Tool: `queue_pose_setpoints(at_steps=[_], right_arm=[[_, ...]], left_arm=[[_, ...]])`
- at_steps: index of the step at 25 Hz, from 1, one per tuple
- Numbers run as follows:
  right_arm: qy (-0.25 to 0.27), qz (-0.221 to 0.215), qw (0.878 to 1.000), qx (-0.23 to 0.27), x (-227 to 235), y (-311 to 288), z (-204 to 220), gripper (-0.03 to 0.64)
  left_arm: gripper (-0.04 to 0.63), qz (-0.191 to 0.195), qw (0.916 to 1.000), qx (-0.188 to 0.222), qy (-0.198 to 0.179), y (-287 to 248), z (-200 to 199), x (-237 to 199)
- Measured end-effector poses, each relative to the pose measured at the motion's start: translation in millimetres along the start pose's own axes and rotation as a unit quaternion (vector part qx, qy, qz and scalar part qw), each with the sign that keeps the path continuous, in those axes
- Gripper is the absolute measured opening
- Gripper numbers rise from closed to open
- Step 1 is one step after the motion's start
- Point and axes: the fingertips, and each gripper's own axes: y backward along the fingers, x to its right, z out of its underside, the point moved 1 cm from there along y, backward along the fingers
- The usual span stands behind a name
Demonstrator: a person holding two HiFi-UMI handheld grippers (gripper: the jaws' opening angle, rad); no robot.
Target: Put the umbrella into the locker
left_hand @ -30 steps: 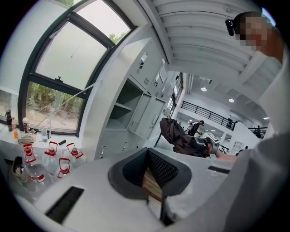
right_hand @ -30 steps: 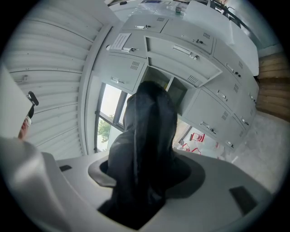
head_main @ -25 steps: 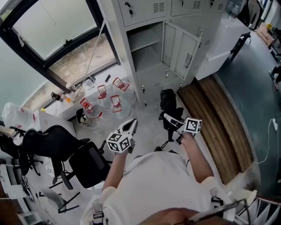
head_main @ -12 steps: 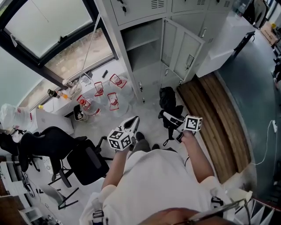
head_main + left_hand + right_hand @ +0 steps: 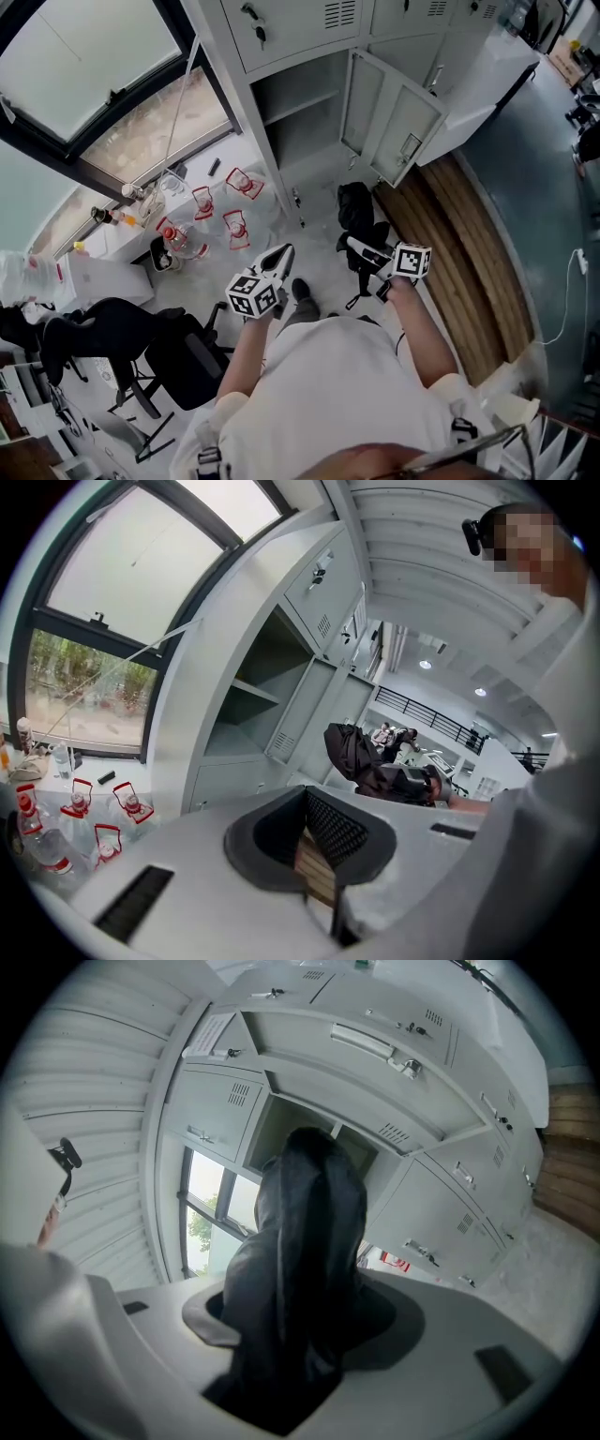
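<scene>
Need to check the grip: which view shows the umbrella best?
The right gripper view: the umbrella fills its centre, clamped in the right hand-held gripper. The head view shows a small dark bundle; the left gripper view, a distant side glimpse.

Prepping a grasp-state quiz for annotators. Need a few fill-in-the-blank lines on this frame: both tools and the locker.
1. The right tool is clamped on a folded black ____.
2. The left tool holds nothing, and its jaws are ____.
3. The door of the locker compartment straight ahead stands ____.
Missing words: umbrella; shut; open.
</scene>
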Motion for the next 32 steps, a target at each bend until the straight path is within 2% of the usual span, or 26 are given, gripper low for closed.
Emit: queue_pose_setpoints(at_steps=[9,12,18,24,30,32], right_arm=[[-0.006,0.009,1.0,0.018,9,-63,-39,0.265],[0.004,0.042,0.999,0.02,19,-82,-51,0.265],[0.057,0.089,0.994,0.025,32,-112,-69,0.262],[0.106,0.13,0.986,0.004,44,-129,-78,0.262],[0.148,0.143,0.978,-0.026,58,-142,-94,0.262],[0.168,0.154,0.972,-0.049,68,-147,-100,0.262]], left_arm=[[0.003,0.01,0.9999,-0.002,0.005,-16,-38,-63],[0.005,0.014,0.9999,-0.002,0.004,-19,-53,-85],[0.005,0.024,0.9997,-0.005,-0.003,-26,-72,-117],[0.005,0.022,0.9997,-0.005,0.003,-36,-80,-130],[0.005,0.0,0.9999,-0.003,0.013,-52,-79,-138],[0.005,-0.012,0.9998,0.002,0.018,-57,-81,-137]])
